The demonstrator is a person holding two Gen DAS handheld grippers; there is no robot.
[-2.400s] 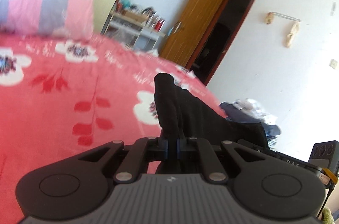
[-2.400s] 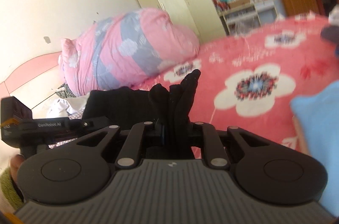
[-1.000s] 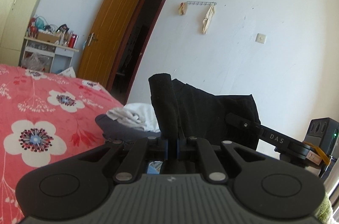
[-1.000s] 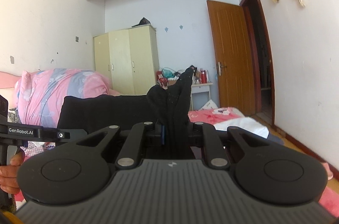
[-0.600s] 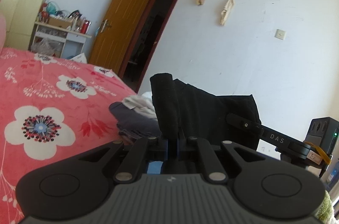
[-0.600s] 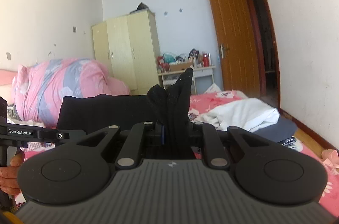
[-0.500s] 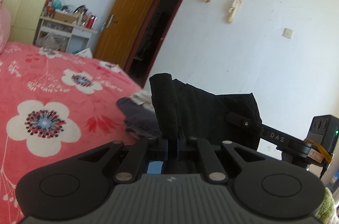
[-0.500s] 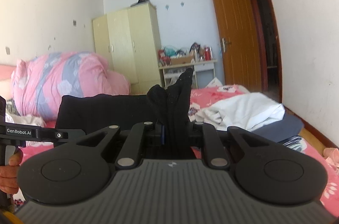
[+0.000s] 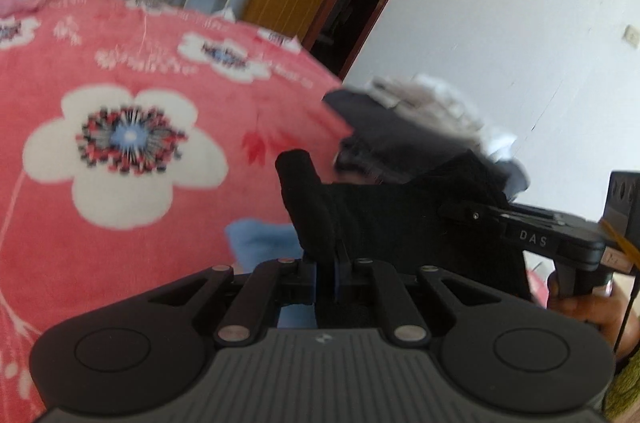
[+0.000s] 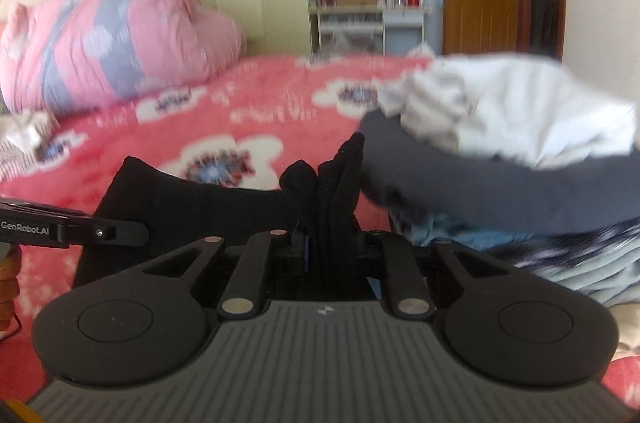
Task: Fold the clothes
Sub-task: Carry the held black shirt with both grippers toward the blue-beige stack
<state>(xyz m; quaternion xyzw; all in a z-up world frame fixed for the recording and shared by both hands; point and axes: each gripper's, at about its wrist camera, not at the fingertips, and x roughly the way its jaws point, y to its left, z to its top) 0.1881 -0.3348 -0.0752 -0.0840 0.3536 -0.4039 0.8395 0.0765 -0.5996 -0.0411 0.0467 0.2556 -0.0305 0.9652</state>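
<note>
Black garment [image 9: 384, 219]: slung lengthwise between left gripper [image 9: 326, 269] and right gripper [image 10: 334, 247], both pinched on its ends; bedspread [image 9: 120, 71] ahead below

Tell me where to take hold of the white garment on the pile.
Grip the white garment by its bunched near-left folds, coming from above: it lies crumpled atop the dark grey garment, and those raised folds give the tongs something to pinch.
</note>
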